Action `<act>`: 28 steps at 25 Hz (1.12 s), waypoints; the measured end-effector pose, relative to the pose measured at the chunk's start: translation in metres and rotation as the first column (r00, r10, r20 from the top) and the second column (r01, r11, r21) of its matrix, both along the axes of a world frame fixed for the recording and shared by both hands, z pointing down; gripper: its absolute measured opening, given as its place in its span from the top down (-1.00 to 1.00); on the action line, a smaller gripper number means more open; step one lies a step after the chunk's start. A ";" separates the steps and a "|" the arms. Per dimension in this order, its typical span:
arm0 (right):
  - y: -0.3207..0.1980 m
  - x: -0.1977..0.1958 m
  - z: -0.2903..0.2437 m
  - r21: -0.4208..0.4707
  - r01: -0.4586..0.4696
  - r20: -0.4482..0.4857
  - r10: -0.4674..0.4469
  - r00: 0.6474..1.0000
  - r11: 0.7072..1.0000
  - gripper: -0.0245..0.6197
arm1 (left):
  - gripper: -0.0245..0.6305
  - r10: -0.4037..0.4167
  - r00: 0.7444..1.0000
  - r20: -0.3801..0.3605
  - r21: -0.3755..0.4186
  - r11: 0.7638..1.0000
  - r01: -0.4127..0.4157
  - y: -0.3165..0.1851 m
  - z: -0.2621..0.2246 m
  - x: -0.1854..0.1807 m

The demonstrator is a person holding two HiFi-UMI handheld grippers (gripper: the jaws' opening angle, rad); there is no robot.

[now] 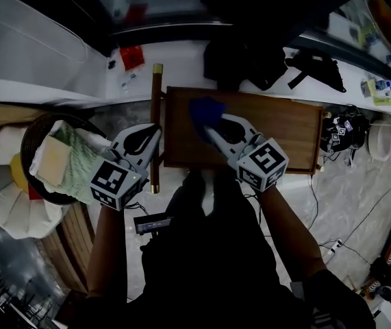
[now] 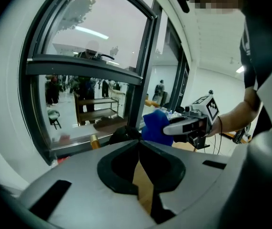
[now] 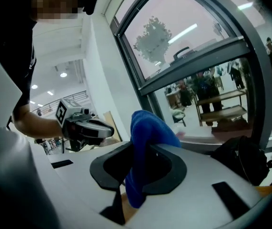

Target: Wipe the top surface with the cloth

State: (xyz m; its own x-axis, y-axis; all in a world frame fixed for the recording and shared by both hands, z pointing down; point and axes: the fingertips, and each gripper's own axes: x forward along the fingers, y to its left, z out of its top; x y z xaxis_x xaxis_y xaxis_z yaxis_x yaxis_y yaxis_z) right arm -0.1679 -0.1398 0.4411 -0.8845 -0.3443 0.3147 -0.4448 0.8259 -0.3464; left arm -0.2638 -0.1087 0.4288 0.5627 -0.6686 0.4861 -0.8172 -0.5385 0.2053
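Between the fingers (image 3: 172,174) of the right gripper (image 3: 143,151) a blue cloth (image 3: 147,125) is pinched. The fingers are closed narrowly on its middle, so a bunched lobe stands out past the fingertips and a tail hangs down behind them. From the head view, the cloth ahead of these fingers lies over the left part of the wooden table (image 1: 277,125), close to its far edge. Whether it presses on the top surface cannot be told. The bare brown table top stretches away to the right of the fingers.

To the left of the right gripper's fingers, the left gripper (image 2: 139,142) hovers at the table's left edge. Its fingers (image 2: 112,171) are brought together, the tips meeting with nothing between them, and brown wood shows through the gap behind the tips. Just beside these fingertips a dark wooden pole (image 1: 156,115) with a brass cap runs along the table's left side.

Further left of the left gripper's fingers, a round dark basket (image 1: 27,139) holds folded green and yellow cloths. Beyond both pairs of fingertips, past the table's far edge, a black bag (image 1: 243,57) lies on the pale floor.
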 end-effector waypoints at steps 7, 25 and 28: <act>-0.015 -0.036 0.066 -0.148 -0.038 -0.023 0.035 0.999 0.988 0.75 | 0.89 -0.079 0.994 0.074 -0.141 0.986 0.089 -0.021 0.038 -0.018; -0.059 -0.094 0.218 -0.389 -0.222 -0.340 0.085 0.936 0.894 0.74 | 0.89 -0.072 0.990 0.124 -0.287 0.952 0.105 -0.040 0.088 -0.019; -0.061 -0.102 0.226 -0.377 -0.213 -0.371 0.064 0.927 0.901 0.74 | 0.89 -0.071 0.987 0.145 -0.297 0.948 0.112 -0.042 0.092 -0.016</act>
